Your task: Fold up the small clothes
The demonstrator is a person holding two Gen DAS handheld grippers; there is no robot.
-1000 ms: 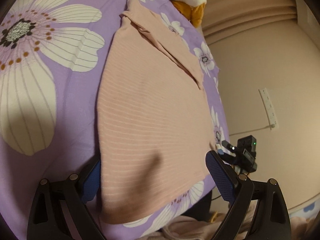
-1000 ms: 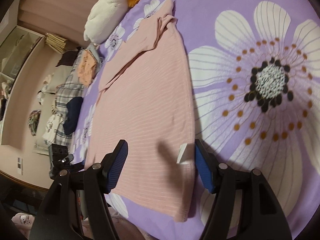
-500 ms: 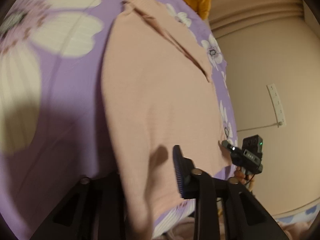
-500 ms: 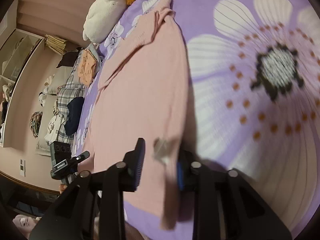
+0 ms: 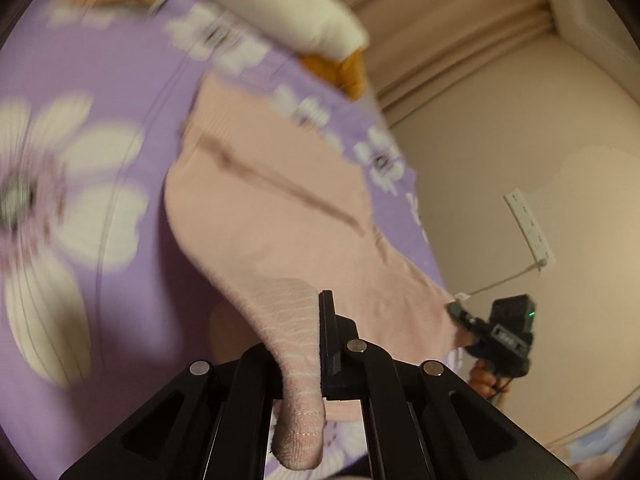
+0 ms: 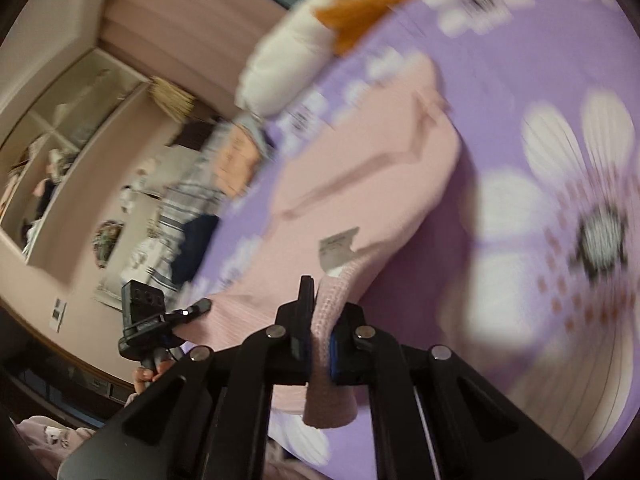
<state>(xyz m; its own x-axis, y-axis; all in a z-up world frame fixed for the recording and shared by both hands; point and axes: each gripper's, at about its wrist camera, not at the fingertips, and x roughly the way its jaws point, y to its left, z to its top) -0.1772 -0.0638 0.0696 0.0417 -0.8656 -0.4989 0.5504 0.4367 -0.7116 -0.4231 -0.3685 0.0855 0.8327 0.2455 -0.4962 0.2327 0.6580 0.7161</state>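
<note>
A pink ribbed knit garment lies on a purple flowered bedspread. My left gripper is shut on its near hem corner, and fabric hangs down between the fingers. My right gripper is shut on the other near hem corner of the garment, by a white label. Both corners are lifted off the bed. Each gripper shows in the other's view, the right one and the left one. Both views are motion-blurred.
A white and orange plush toy lies at the head of the bed, also in the right view. Folded clothes sit on the bed's far side. A wall with a power strip stands close on one side.
Both grippers closed on the garment's near hem corners and lifted them up off the bedspread. The cameras swing upward, blurring the scene.
</note>
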